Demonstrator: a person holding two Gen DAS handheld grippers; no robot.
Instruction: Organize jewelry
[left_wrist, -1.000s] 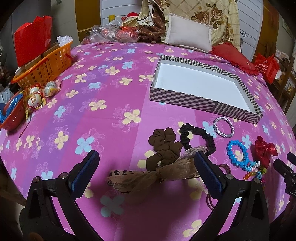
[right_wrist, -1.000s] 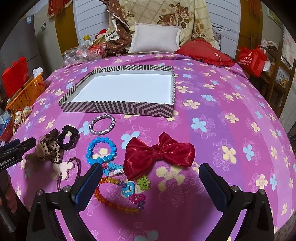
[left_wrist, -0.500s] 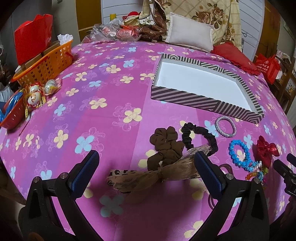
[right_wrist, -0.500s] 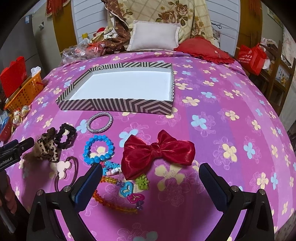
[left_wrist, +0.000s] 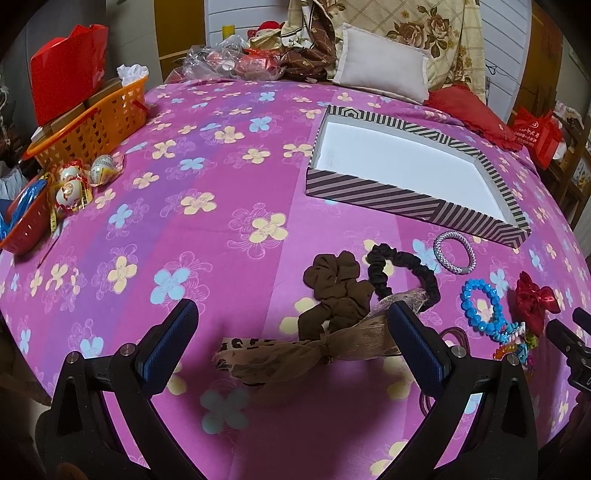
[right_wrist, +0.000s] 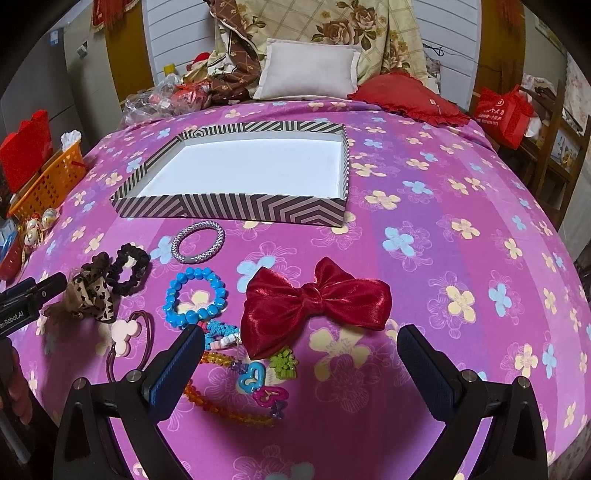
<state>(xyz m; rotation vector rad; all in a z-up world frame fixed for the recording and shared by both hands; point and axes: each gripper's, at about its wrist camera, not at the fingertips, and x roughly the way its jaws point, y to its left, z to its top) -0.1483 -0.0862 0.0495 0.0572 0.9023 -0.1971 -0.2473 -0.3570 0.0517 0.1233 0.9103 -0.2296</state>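
An empty striped box (left_wrist: 402, 201) (right_wrist: 236, 210) with a white floor lies on the pink flowered bedspread. In front of it lie a silver bracelet (left_wrist: 455, 252) (right_wrist: 198, 242), a black scrunchie (left_wrist: 406, 273) (right_wrist: 129, 269), a brown scrunchie (left_wrist: 336, 291), a leopard-print bow (left_wrist: 306, 350) (right_wrist: 90, 293), a blue bead bracelet (left_wrist: 480, 306) (right_wrist: 195, 297), a red satin bow (right_wrist: 317, 299) (left_wrist: 532, 301) and colourful bead pieces (right_wrist: 243, 380). My left gripper (left_wrist: 291, 339) is open over the leopard bow. My right gripper (right_wrist: 301, 363) is open just before the red bow.
An orange basket (left_wrist: 88, 129) and a red bag (left_wrist: 68, 86) stand at the far left, with wrapped eggs (left_wrist: 74, 184) near them. A pillow (right_wrist: 310, 70) and a red cushion (right_wrist: 410, 99) lie at the head of the bed. A pink hair tie (right_wrist: 123, 334) lies at left.
Both grippers have edged slightly forward toward the accessories. Nothing has been picked up or moved.
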